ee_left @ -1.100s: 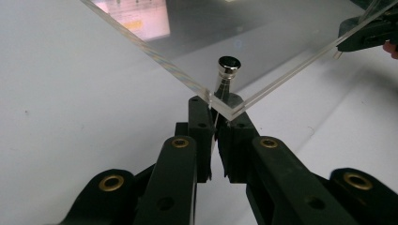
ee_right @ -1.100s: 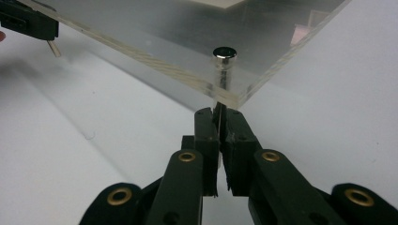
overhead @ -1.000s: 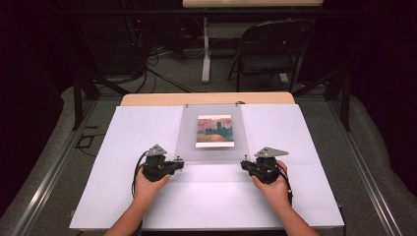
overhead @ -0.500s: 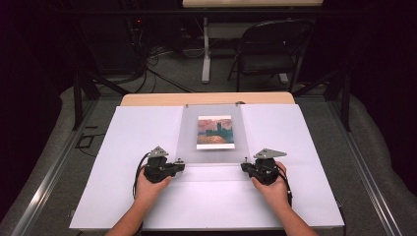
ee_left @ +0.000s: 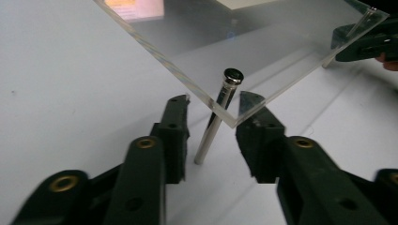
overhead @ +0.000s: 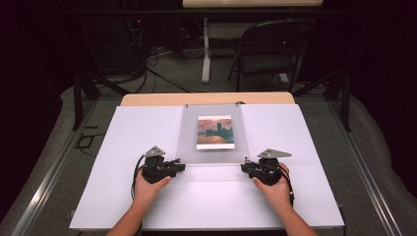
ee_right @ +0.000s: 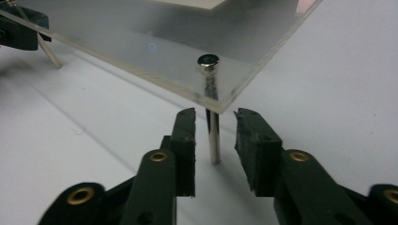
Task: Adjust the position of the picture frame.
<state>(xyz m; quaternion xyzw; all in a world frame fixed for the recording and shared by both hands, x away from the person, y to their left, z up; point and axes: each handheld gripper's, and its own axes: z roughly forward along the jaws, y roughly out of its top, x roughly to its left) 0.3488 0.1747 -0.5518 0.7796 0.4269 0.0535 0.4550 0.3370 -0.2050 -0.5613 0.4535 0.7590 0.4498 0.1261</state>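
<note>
A table [overhead: 206,99] with a wooden top showing at its far edge carries a white board [overhead: 123,147] that covers nearly all of it. On the board stand thin metal pins [ee_left: 213,124] — they hold a clear acrylic sheet [overhead: 189,132] above it, and a small painted picture [overhead: 215,132] shows at the sheet's middle.

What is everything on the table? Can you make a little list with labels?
table: white top
clear panel: see-through sheet standing on metal pins
picture: painting print under the clear panel
left gripper: jaws just opened, near-corner pin between them, not pressed
right gripper: jaws just opened, other near-corner pin between them, not pressed
hands: one on each gripper
</note>
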